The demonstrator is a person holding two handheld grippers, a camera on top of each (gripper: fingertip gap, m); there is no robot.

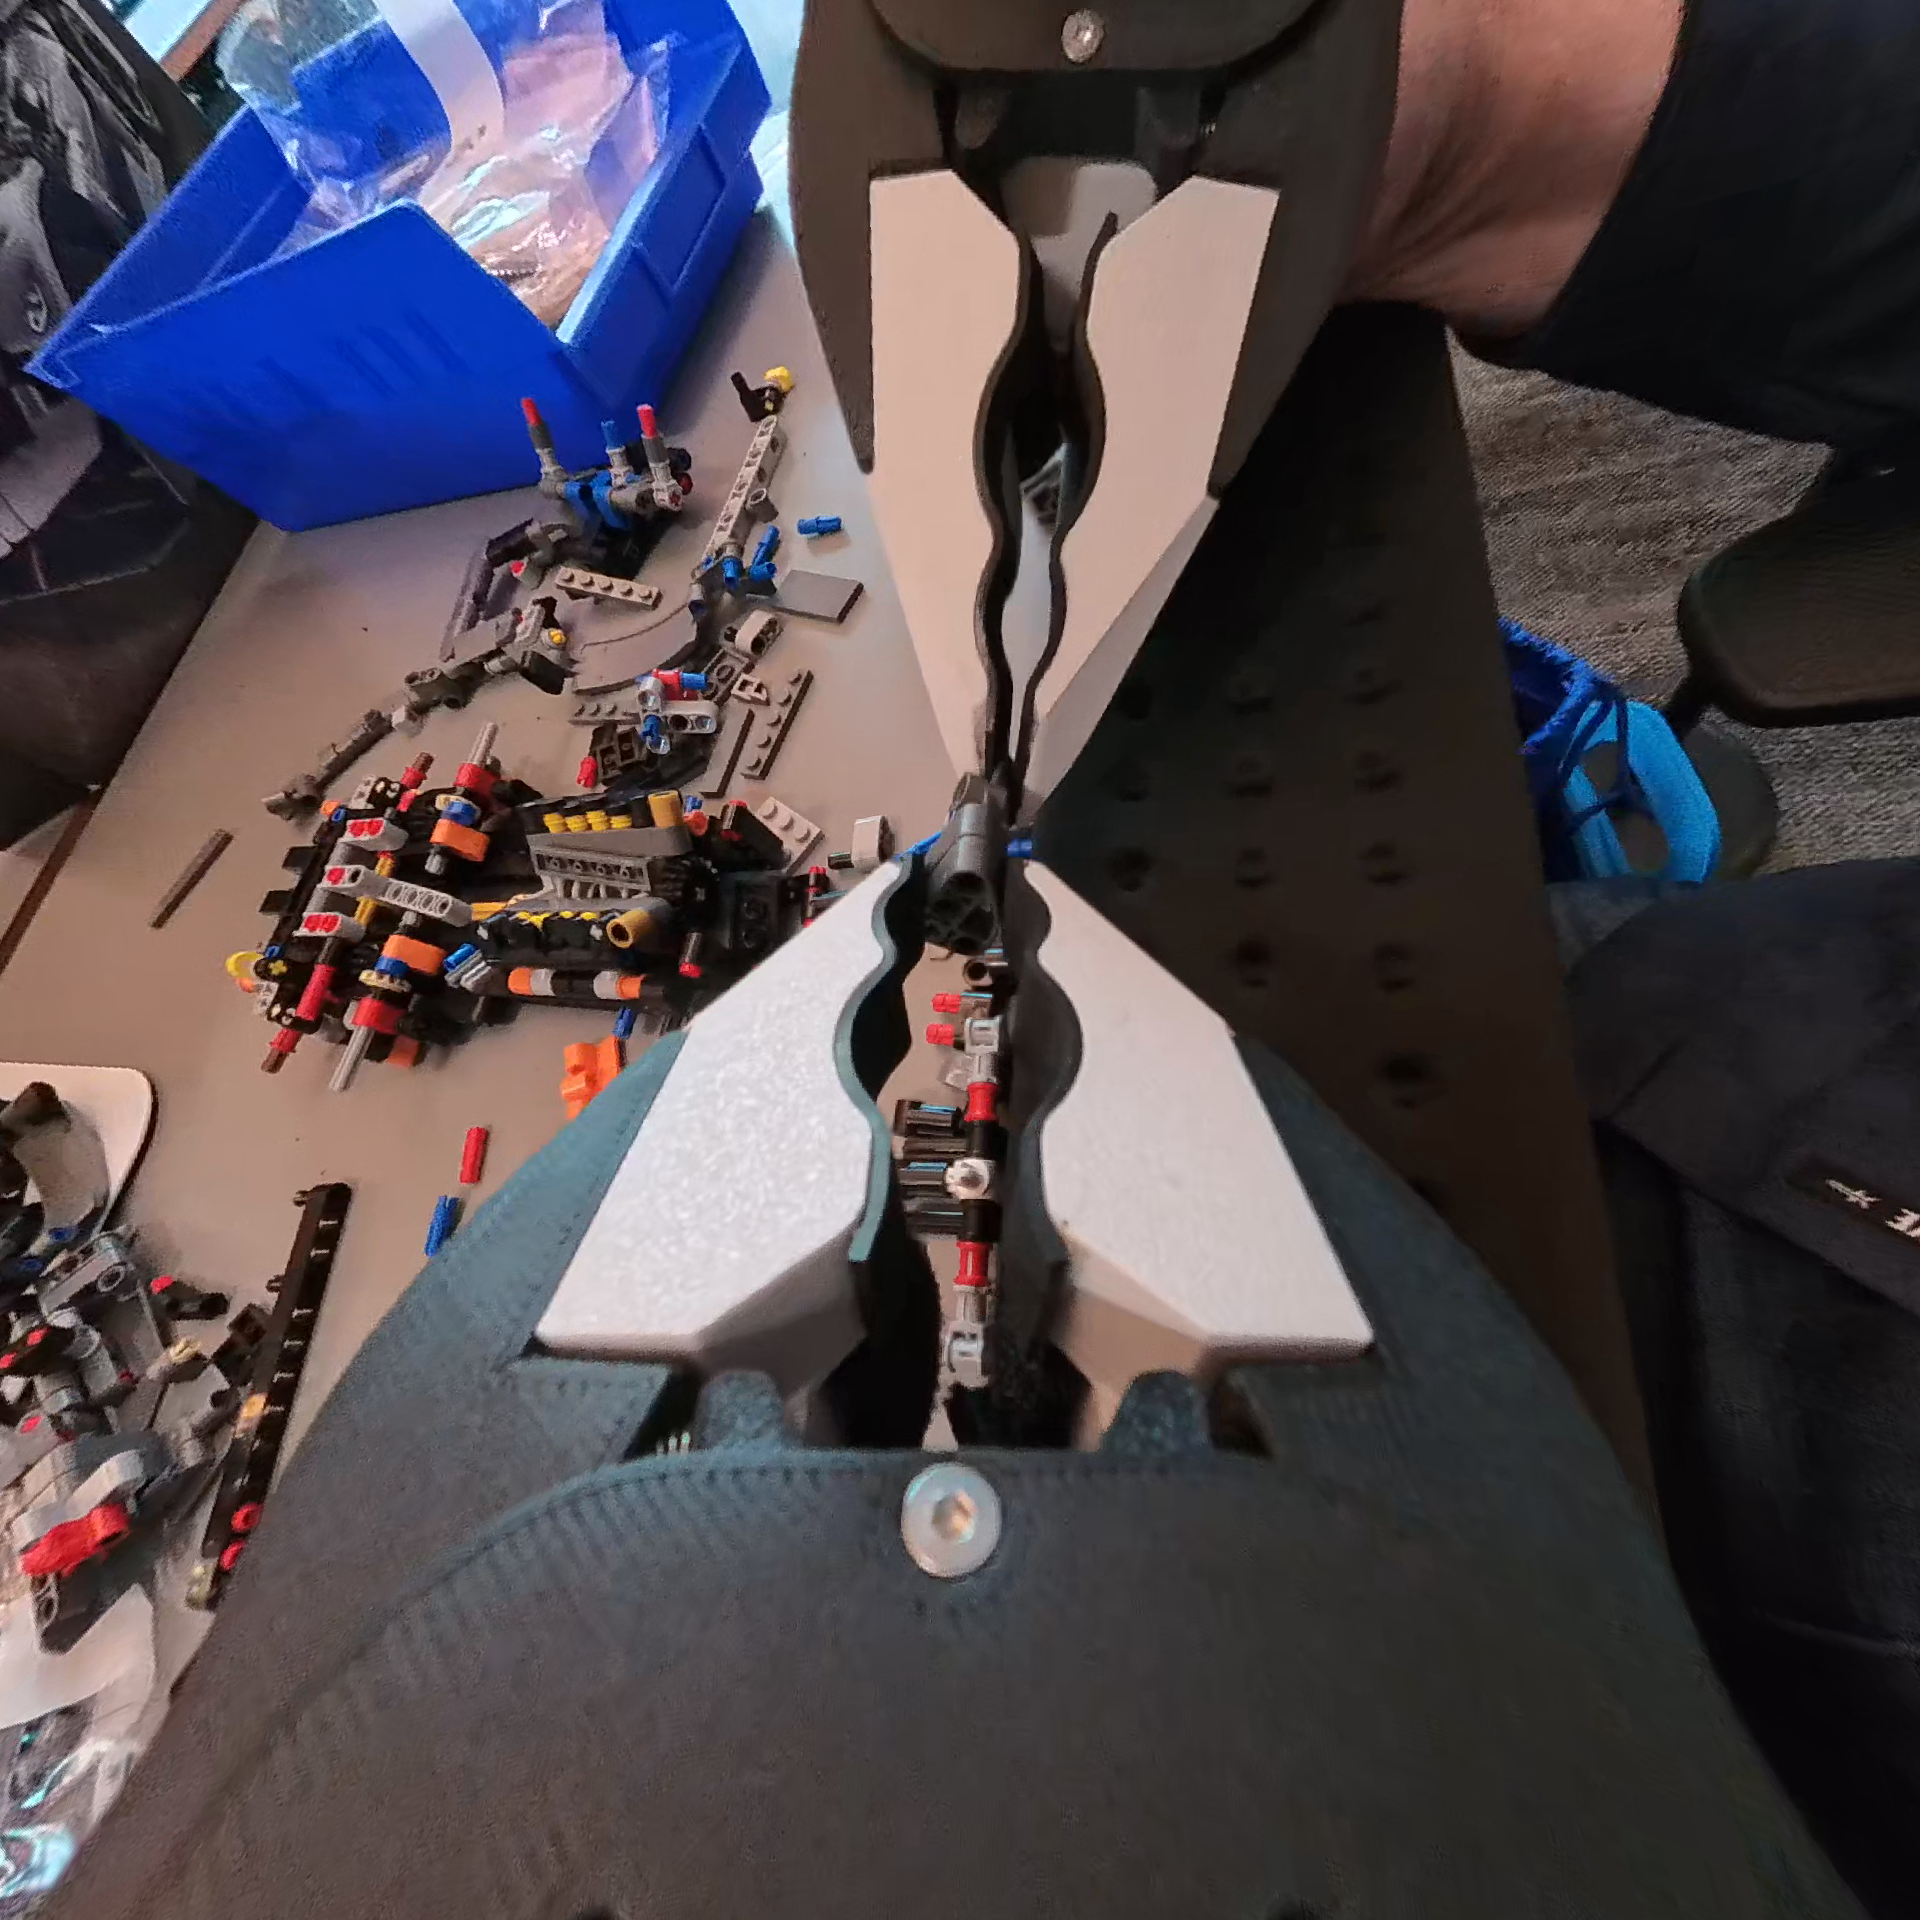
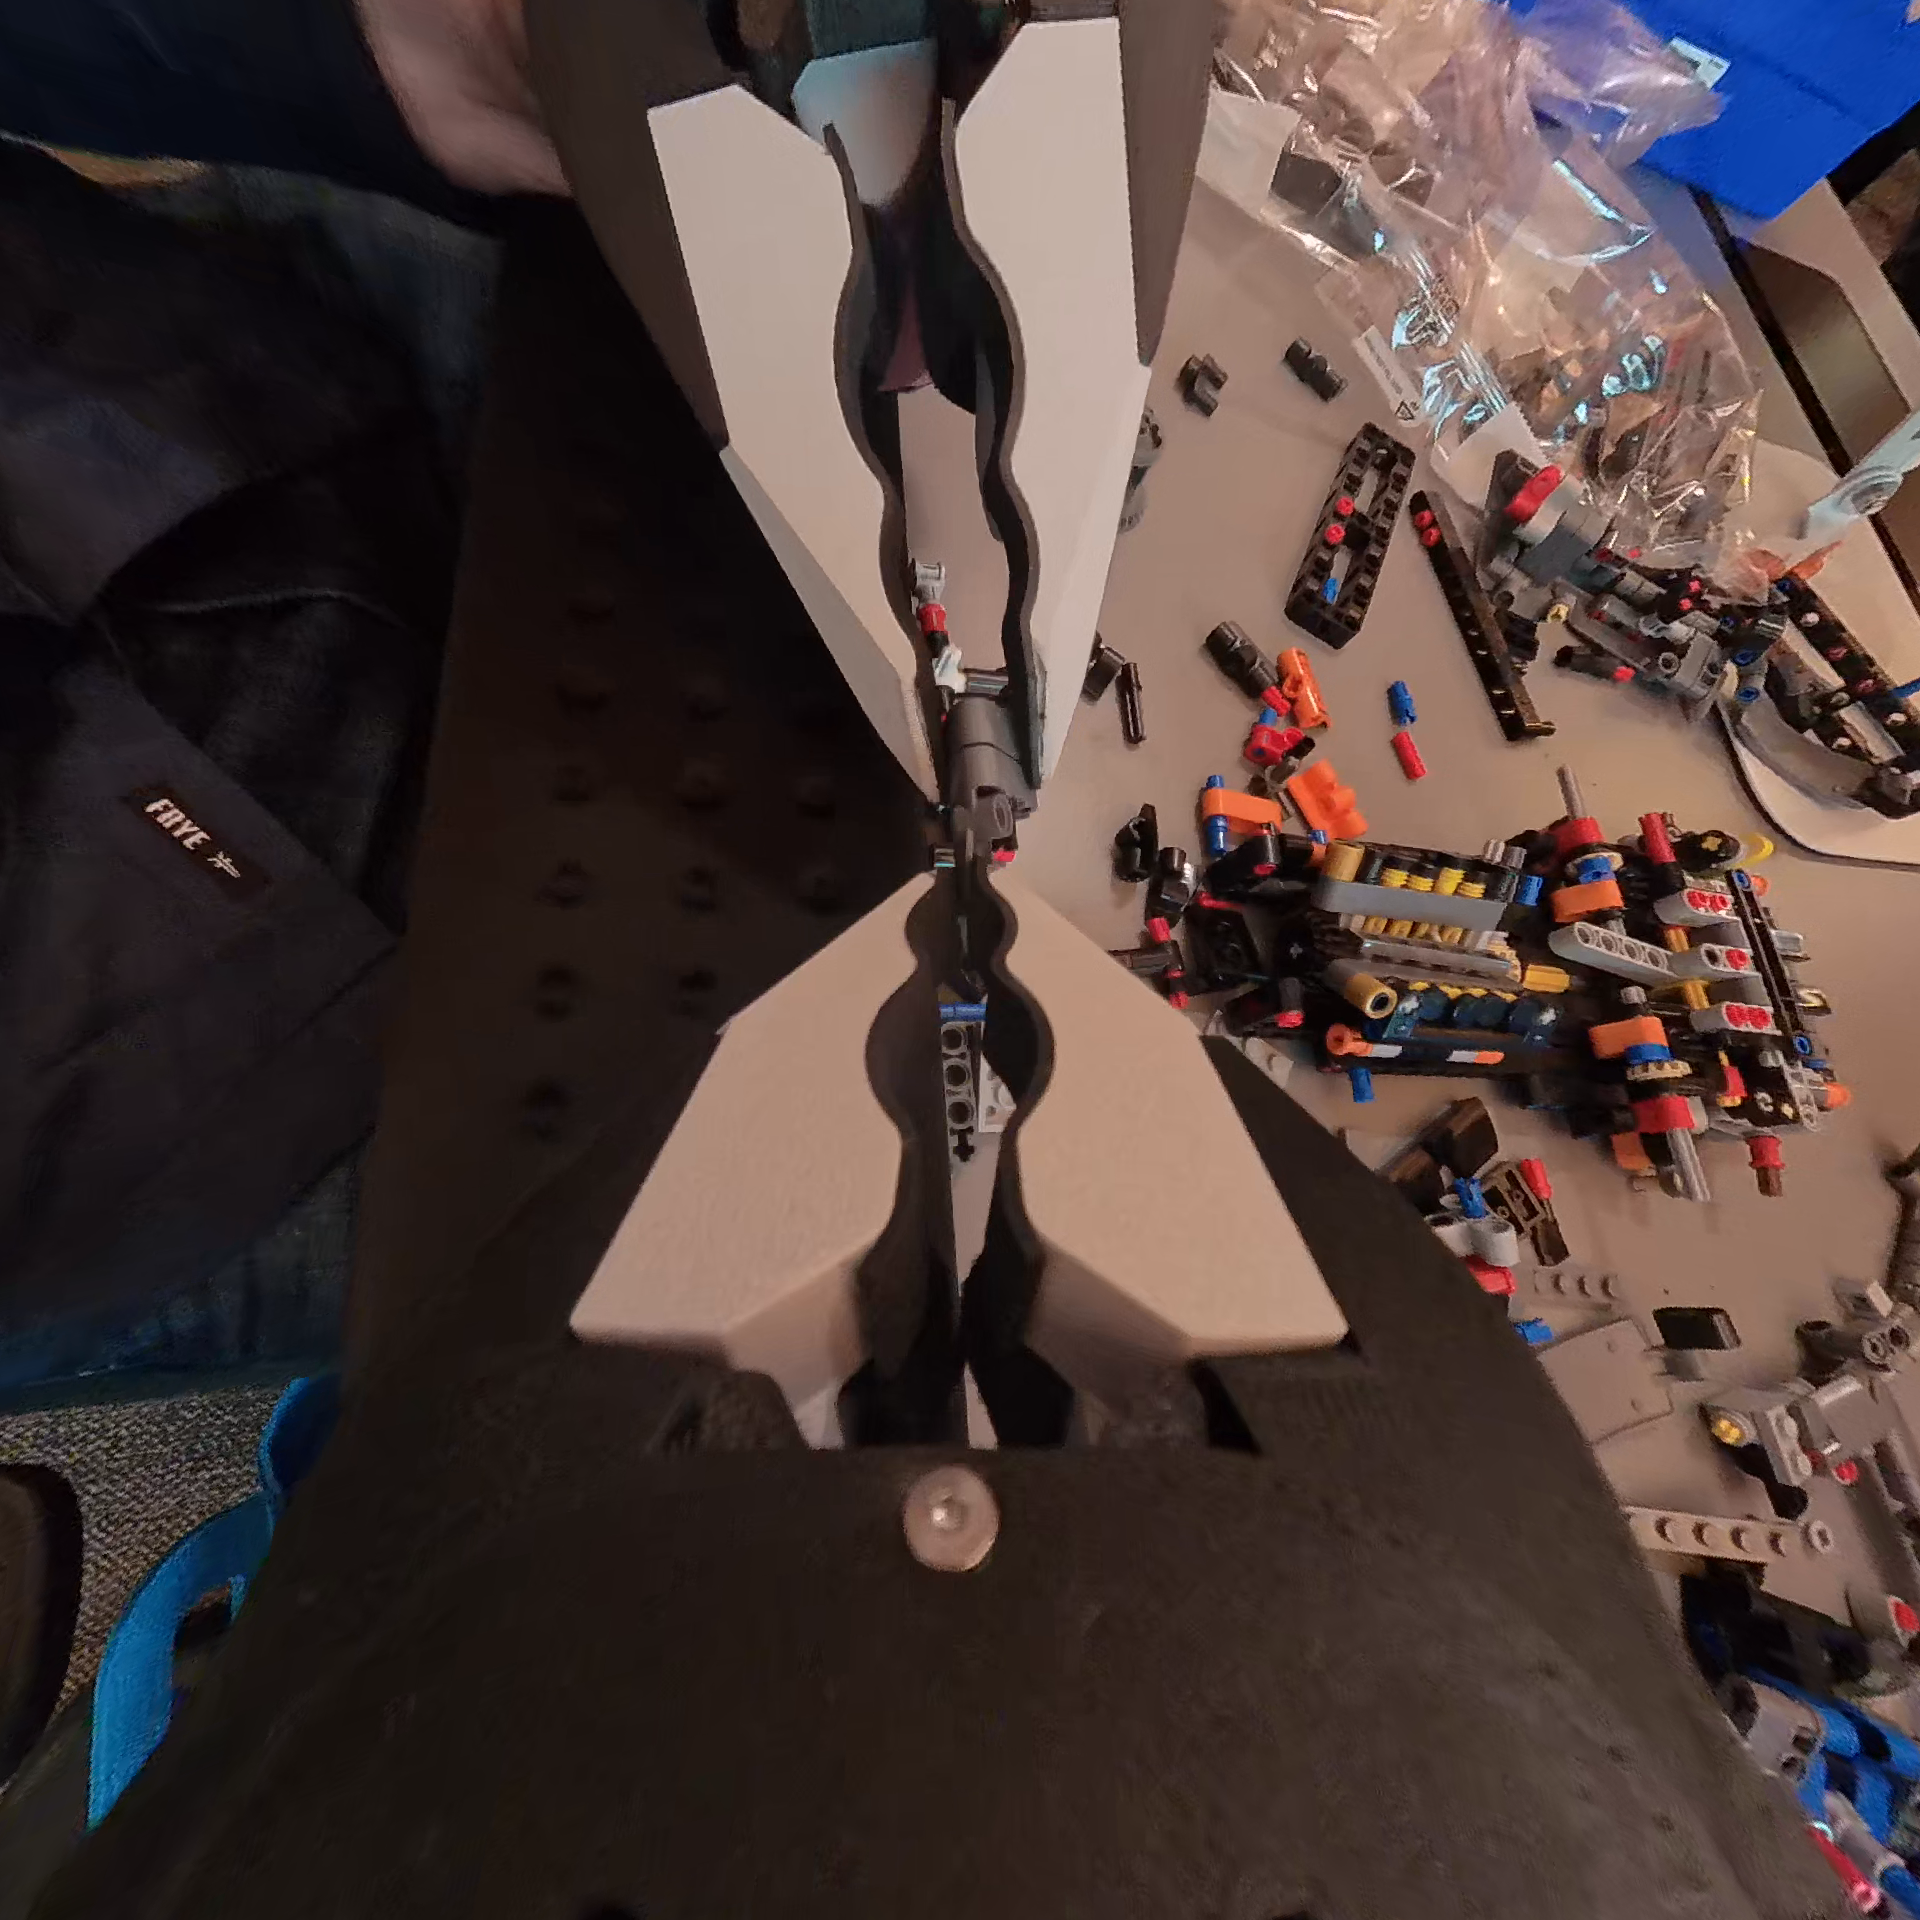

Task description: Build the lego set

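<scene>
My left gripper [image 1: 961, 883] is shut on a small Technic sub-assembly [image 1: 971, 1143], a black strip with red pins and a dark grey connector [image 1: 961, 862] at its tip. My right gripper [image 2: 971, 883] is shut on a thin black and light grey beam piece [image 2: 961, 1070]. The two grippers meet tip to tip in the air off the table's edge. The right gripper [image 1: 1000, 764] comes in from the top of the left wrist view, and the left gripper [image 2: 982, 769] from the top of the right wrist view. The held parts touch at the connector [image 2: 977, 743]. The large car chassis [image 1: 499, 914] [image 2: 1538, 966] lies on the table.
On the grey table [image 1: 260, 644] stand a blue bin [image 1: 343, 353], clear plastic bags [image 2: 1507, 260], a black frame [image 2: 1351, 540], a long black beam [image 1: 281, 1371], another sub-assembly [image 1: 83, 1351] and several loose pins and beams. A person's dark clothing [image 2: 208, 727] is close behind the grippers. The grippers are tip to tip, or close to it.
</scene>
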